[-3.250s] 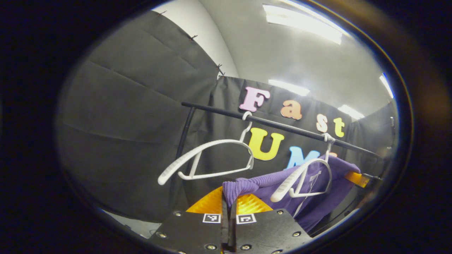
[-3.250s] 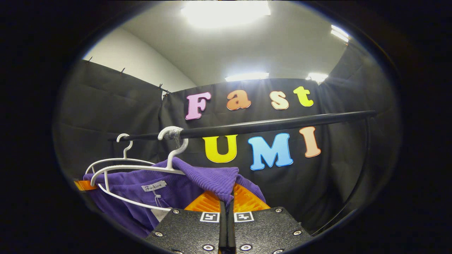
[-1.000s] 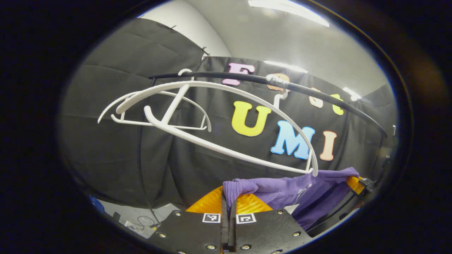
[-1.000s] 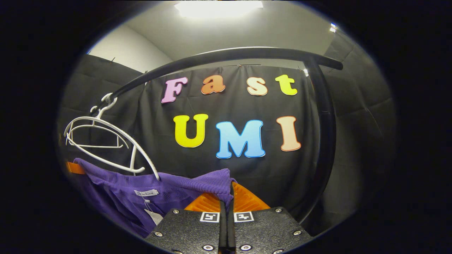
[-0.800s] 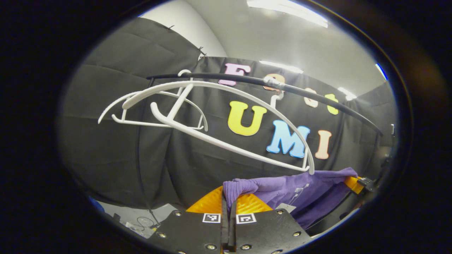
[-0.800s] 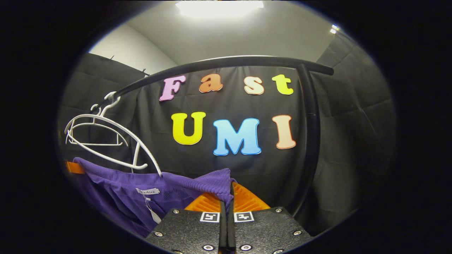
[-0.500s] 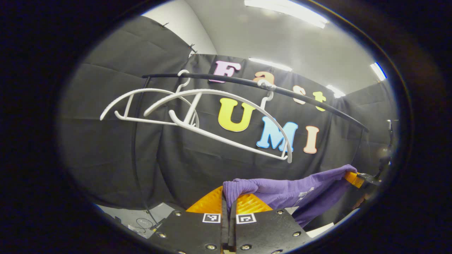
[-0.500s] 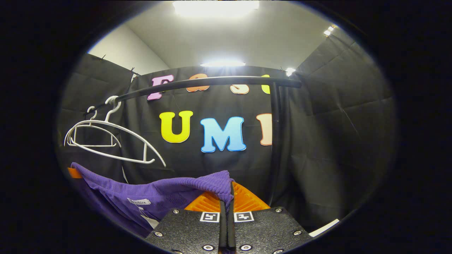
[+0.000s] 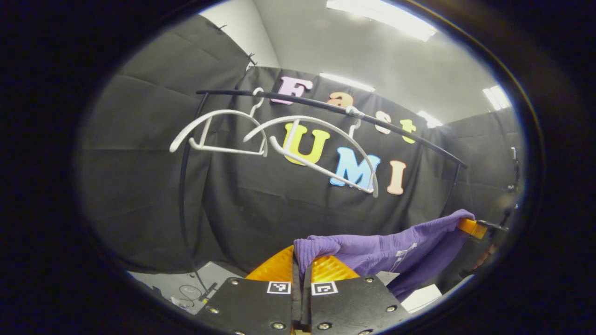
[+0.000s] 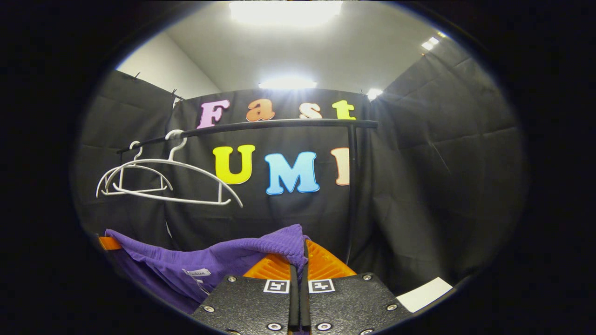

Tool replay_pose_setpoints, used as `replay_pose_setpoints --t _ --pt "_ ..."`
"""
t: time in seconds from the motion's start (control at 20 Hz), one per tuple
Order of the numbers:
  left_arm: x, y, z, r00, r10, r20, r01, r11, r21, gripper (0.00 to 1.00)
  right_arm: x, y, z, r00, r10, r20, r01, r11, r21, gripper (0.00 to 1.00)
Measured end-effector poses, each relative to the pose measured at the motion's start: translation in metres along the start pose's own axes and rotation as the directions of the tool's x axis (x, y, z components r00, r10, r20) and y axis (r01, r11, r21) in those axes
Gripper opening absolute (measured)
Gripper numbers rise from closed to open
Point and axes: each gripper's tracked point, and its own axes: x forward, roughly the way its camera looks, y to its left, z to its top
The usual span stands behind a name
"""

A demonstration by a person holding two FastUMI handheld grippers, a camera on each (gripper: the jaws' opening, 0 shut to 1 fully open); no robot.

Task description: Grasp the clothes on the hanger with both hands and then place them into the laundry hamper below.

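A purple knit garment (image 9: 391, 246) stretches between my two grippers, free of the hangers. In the left gripper view my left gripper (image 9: 301, 260) is shut on one bunched corner of it, and the cloth runs right to the other gripper (image 9: 472, 228) at the far edge. In the right gripper view my right gripper (image 10: 300, 258) is shut on the opposite corner, with the garment (image 10: 195, 260) sagging to the left toward the other gripper (image 10: 108, 243). Two bare white hangers (image 9: 321, 153) (image 10: 172, 181) hang on the black rail (image 9: 396, 128) above. The hamper is hidden.
The rail's black upright post (image 10: 350, 195) stands just behind my right gripper. Another post (image 9: 182, 186) drops at the left in the left gripper view. Grey floor with cables (image 9: 191, 291) lies below, and a white flat edge (image 10: 426, 294) shows at the lower right.
Both grippers have pulled back and down with the garment. The rail and hangers now look smaller and farther off, and the near hanger, which was swinging, hangs nearly level.
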Motion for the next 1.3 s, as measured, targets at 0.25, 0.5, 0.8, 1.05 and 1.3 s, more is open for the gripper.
replay_pose_setpoints --t 0.25,0.5,0.8,1.05,1.3 --pt "-0.019 0.026 -0.036 0.996 -0.016 -0.089 0.019 0.999 0.029 0.05 -0.032 0.022 -0.042 0.995 -0.012 -0.099 0.013 1.000 0.009 0.00" --pt "-0.025 0.040 -0.069 0.985 -0.026 -0.169 0.035 0.998 0.051 0.01 -0.057 0.034 -0.090 0.977 -0.003 -0.213 0.018 0.997 0.072 0.00" --pt "-0.042 0.040 -0.140 0.955 -0.016 -0.295 0.034 0.998 0.057 0.06 -0.082 0.045 -0.165 0.912 0.041 -0.408 0.001 0.995 0.103 0.01" --pt "-0.039 0.028 -0.193 0.919 -0.042 -0.392 0.077 0.994 0.076 0.01 -0.095 0.072 -0.217 0.855 0.107 -0.507 -0.056 0.992 0.114 0.01" --pt "-0.035 0.026 -0.242 0.880 -0.083 -0.468 0.153 0.981 0.115 0.06 -0.103 0.091 -0.279 0.774 0.128 -0.620 -0.067 0.990 0.121 0.00"
